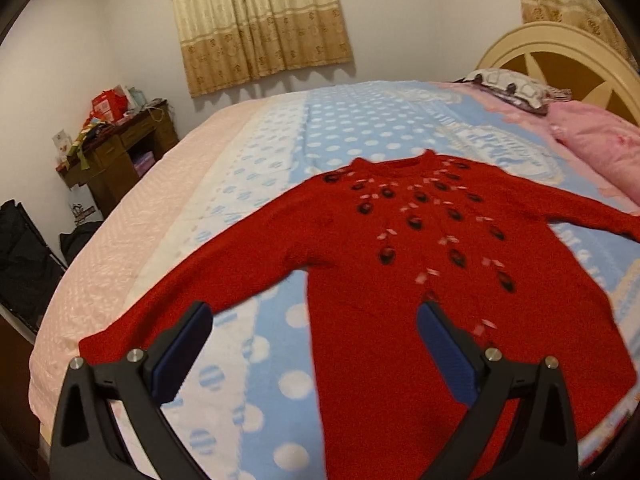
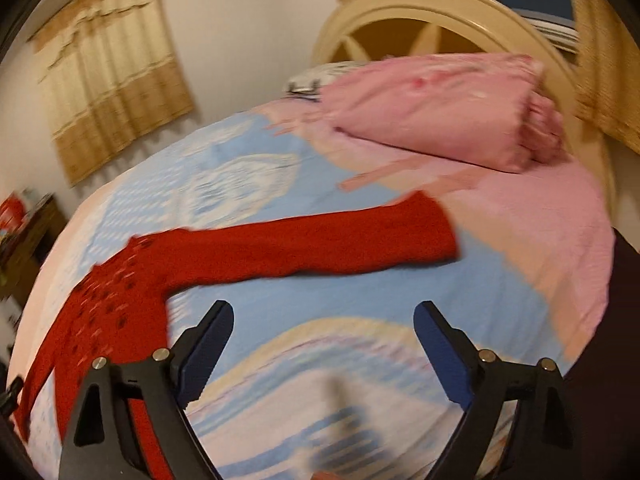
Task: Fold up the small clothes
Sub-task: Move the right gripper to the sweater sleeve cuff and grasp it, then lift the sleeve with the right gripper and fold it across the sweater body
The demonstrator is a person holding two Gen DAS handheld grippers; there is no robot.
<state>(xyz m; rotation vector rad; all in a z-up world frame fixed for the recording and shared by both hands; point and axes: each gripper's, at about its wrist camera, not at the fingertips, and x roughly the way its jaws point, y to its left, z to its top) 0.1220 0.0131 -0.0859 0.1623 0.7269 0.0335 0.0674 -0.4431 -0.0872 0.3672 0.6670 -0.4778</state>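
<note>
A small red knit sweater [image 1: 384, 256] with dark and pink decorations lies flat and face up on the bed, both sleeves spread out sideways. My left gripper [image 1: 316, 312] is open and empty, held above the sweater's left side near the left armpit. In the right wrist view the sweater's body [image 2: 116, 292] is at the left and its right sleeve [image 2: 320, 240] stretches across the middle. My right gripper [image 2: 324, 312] is open and empty, held above the blanket just in front of that sleeve.
The bed carries a blue polka-dot blanket [image 1: 344, 128] and a pink sheet [image 2: 552, 216]. A folded pink quilt [image 2: 440, 104] and a pillow [image 1: 508, 84] lie by the cream headboard [image 1: 560, 52]. A cluttered wooden desk [image 1: 120, 152] stands left of the bed.
</note>
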